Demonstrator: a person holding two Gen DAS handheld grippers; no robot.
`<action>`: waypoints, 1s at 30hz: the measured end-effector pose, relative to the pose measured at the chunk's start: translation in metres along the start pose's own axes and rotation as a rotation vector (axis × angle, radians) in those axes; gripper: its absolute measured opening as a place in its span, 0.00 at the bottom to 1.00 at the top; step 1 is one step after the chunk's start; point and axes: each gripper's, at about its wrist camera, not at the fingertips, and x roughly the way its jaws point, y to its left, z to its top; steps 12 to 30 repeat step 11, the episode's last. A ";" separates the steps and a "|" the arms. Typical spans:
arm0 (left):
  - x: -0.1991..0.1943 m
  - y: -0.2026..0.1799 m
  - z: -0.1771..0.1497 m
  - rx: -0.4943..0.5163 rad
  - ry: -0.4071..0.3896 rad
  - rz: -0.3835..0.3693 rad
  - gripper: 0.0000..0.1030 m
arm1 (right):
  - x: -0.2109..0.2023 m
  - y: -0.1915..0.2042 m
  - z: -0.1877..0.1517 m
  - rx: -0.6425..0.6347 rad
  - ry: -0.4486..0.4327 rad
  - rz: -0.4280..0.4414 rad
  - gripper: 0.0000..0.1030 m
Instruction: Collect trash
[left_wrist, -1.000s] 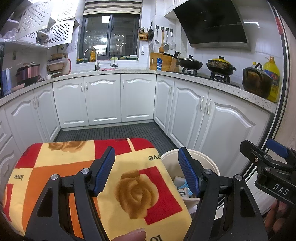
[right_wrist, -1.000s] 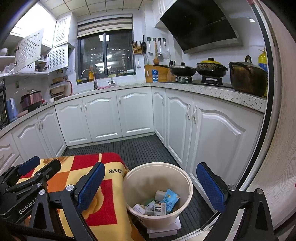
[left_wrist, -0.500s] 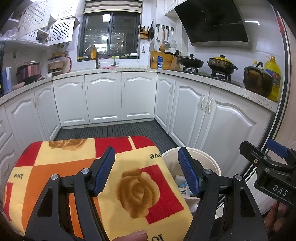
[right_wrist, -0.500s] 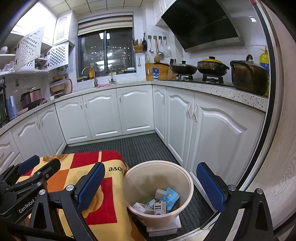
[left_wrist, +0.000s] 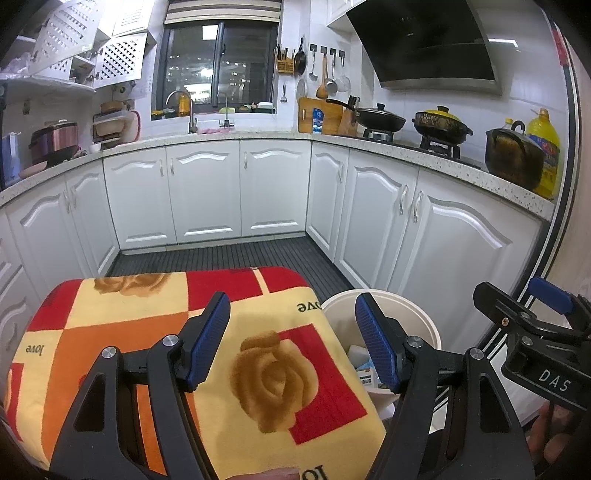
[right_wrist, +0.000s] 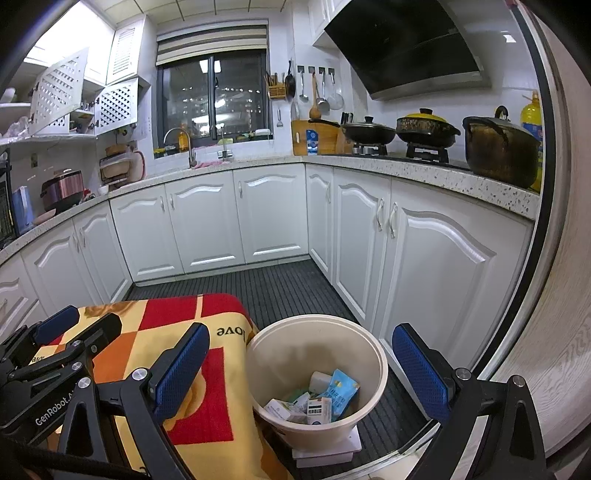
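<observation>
A cream trash bin stands on the dark floor beside a cloth-covered surface; it also shows in the left wrist view. Several cartons and packets of trash lie at its bottom. My right gripper is open and empty, held above the bin's mouth. My left gripper is open and empty, held above the cloth's right edge, next to the bin. The right gripper's body shows at the right of the left wrist view, and the left gripper's body at the left of the right wrist view.
A red, orange and yellow rose-patterned cloth covers the surface left of the bin. White cabinets run around a narrow dark floor. Pots sit on the counter at right. A pale wooden panel stands close on the right.
</observation>
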 end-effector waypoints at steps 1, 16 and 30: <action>0.000 0.000 0.000 0.001 0.002 0.000 0.68 | 0.001 0.000 0.000 -0.001 0.002 -0.001 0.96; 0.008 0.006 -0.004 0.009 0.015 0.004 0.68 | 0.013 0.002 -0.003 -0.009 0.038 0.001 0.96; 0.008 0.006 -0.004 0.009 0.015 0.004 0.68 | 0.013 0.002 -0.003 -0.009 0.038 0.001 0.96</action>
